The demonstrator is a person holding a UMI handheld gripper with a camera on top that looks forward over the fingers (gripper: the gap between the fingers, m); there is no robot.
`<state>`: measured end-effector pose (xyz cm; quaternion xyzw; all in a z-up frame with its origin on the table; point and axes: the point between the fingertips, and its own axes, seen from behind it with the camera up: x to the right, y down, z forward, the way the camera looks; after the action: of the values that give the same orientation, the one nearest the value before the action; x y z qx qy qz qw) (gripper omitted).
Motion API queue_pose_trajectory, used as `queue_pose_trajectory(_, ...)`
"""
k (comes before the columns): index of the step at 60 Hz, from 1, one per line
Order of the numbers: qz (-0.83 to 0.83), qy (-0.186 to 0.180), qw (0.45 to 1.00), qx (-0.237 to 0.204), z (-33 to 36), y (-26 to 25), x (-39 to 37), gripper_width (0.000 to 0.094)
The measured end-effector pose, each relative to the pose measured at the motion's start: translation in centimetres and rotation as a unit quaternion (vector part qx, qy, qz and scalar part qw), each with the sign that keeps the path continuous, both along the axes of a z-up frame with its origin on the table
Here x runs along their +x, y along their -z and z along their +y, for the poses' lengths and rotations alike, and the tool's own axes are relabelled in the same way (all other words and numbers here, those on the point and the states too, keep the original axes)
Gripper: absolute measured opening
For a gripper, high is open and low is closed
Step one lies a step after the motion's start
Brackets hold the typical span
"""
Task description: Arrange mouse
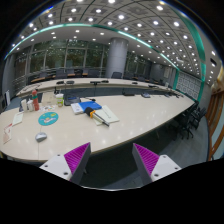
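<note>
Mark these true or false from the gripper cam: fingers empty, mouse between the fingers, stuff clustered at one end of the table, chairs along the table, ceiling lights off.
1. The gripper holds nothing. True: its fingers are apart, with only floor between them.
2. The mouse sits between the fingers. False: it lies on the table, beyond the left finger and off to its side.
3. Items cluster at one end of the table. True: the blue disc, blue book and other items sit near the mouse end.
4. Office chairs stand along the table. True.
5. The ceiling lights are off. False: they are lit.
</note>
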<state>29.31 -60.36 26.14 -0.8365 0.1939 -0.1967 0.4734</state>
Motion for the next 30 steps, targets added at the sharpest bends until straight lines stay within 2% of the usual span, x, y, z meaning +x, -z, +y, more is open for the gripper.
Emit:
queue_pose_trajectory(17,0.035,-0.035,0.998,-0.025,0.7,5.7,-3.8,0.0856)
queue_pose_trajectory(30,0.077,-0.096,0.991,-0.045,5.5,13.3,-12.8,0.0857)
